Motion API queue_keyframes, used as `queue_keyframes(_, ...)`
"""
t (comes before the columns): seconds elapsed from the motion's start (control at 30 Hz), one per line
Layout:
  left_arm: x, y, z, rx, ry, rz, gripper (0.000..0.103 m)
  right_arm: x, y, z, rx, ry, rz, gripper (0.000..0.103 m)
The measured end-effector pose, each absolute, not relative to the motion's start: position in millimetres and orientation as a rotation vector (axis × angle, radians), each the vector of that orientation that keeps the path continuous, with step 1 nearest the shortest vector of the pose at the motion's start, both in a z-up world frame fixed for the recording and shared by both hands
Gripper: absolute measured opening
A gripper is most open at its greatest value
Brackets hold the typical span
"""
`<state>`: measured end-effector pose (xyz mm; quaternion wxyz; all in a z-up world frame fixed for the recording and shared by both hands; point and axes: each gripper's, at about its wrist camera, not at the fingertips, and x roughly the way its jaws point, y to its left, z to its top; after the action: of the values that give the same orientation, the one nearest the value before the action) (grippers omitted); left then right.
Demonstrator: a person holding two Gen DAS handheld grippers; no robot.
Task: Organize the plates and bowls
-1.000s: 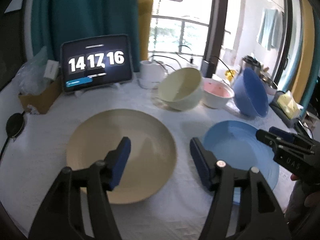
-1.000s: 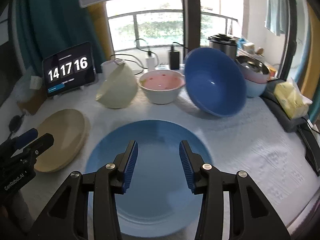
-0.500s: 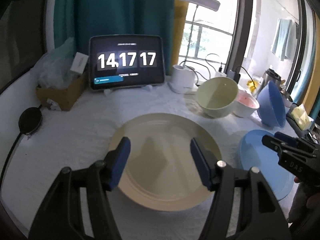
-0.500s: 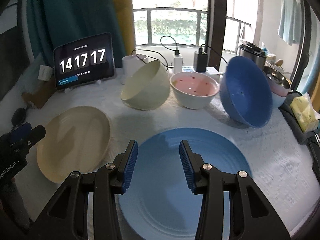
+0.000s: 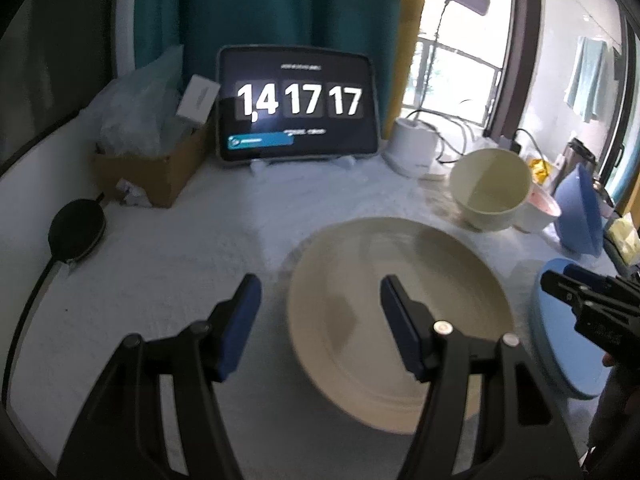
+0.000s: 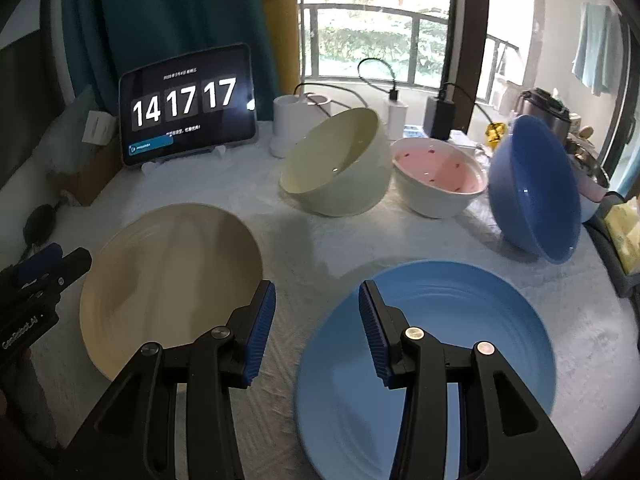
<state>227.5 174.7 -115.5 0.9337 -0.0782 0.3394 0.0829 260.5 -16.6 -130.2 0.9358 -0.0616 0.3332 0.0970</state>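
While flat on the white cloth [image 6: 304,240], side by side: cream plate [image 6: 168,276] left, blue plate [image 6: 460,340] right. Stiff, smooth, likely slippery and breakable; best pinched at the raised rim. Left gripper [image 5: 320,312] parted and empty; right gripper [image 6: 316,312] half-spread, empty. Material perhaps plastic; hard to tell.

A cream plate [image 6: 168,280] lies flat at lower left, a blue plate [image 6: 460,344] at lower right. Behind them, a tilted cream bowl [image 6: 340,164], upright pink bowl [image 6: 438,180], tilted blue bowl [image 6: 534,188].
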Motion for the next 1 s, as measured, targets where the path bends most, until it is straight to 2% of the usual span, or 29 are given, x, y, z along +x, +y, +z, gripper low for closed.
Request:
queue_keyframes(0.43,249,206,-144,-0.181,0.776,0.19,0.064,286,20,-149,-0.139,0.749,0.25,0.046)
queue_keyframes(1.0,268,192,-162,-0.118,0.889,0.15,0.064,303,33,-172,-0.134,0.854,0.262,0.046)
